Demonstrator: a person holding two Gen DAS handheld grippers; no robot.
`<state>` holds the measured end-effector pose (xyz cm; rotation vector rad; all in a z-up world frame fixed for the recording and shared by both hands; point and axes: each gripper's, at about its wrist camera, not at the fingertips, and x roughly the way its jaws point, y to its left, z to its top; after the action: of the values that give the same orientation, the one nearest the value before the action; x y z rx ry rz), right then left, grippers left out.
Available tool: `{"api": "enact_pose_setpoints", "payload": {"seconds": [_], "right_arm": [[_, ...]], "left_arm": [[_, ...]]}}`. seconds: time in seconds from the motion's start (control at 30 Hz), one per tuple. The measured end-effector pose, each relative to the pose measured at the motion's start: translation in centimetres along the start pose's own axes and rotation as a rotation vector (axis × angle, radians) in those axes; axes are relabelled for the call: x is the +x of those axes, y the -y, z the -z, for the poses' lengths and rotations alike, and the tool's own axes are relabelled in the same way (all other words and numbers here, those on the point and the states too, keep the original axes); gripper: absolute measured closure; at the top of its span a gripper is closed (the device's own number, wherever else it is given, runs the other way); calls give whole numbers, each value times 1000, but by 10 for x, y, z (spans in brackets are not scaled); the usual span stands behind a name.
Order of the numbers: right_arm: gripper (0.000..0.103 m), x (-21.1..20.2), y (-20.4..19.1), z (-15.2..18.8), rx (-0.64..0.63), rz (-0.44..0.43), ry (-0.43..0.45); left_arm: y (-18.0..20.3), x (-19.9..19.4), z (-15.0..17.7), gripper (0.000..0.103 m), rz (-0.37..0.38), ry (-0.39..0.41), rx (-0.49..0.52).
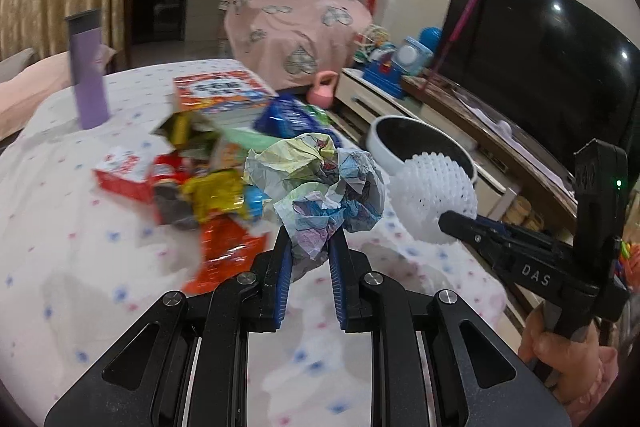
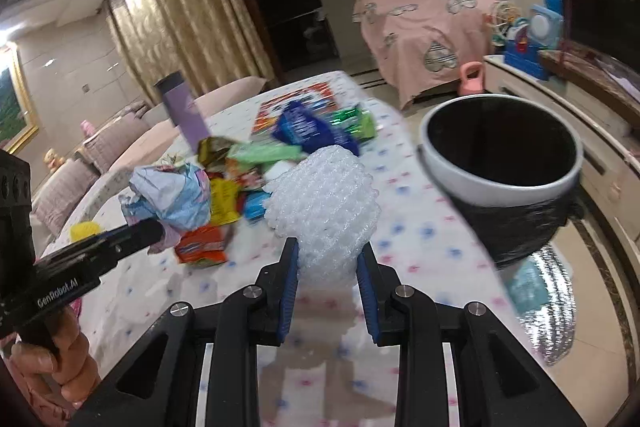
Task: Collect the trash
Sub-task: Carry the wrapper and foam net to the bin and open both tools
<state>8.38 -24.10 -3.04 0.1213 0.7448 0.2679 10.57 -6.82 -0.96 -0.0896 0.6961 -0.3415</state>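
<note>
**Mia:** What is the left tool (image 1: 310, 247) holding?

**Ben:** A ball of crumpled paper (image 1: 316, 187) with lots of colors on it. The two blue pads are squeezed close on its bottom part. The paper ball is up in the air, above the table (image 1: 60, 227).

**Mia:** And the right tool (image 2: 328, 267)?

**Ben:** It has a white foam net (image 2: 322, 203), all bumpy and round. Its pads press on both sides of the net, so they are nearly closed. The net is off the table too.

**Mia:** Are the two tools close together?

**Ben:** Yes, side by side. In the left camera the net sits just to the right of the paper ball. A hand (image 1: 560, 355) grips the handle of the right tool low at the picture's right edge.

**Mia:** Where is the rest of the trash?

**Ben:** A pile of snack wrappers (image 1: 212, 187) lies on the table behind the paper ball. There is red, yellow, green and blue in it. The table has a white cloth with little dots.

**Mia:** Is there a bin?

**Ben:** A round trash can (image 2: 504, 179) with a white rim and a black bag stands beside the table, near the net. A purple bottle (image 1: 86, 67) stands upright on the far side of the table.
</note>
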Motion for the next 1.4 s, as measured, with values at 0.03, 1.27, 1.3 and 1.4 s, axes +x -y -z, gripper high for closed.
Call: {"api": "enact_pose_setpoints", "payload": {"seconds": [0.03,1.27,1.3,1.4], "right_arm": [[75,-2,6,-2,8,10,5],[71,15,166,-92,83,232,-24],[70,17,166,-92,80,235,-28],[70,24,170,-94,73,239,-47]], "left_arm": [[5,4,-2,86,9,-6,7],[135,173,-101,86,91,-168,176],[136,176,-101,86,91,-172,176],[139,185,-102,85,88,-183,187]]}}
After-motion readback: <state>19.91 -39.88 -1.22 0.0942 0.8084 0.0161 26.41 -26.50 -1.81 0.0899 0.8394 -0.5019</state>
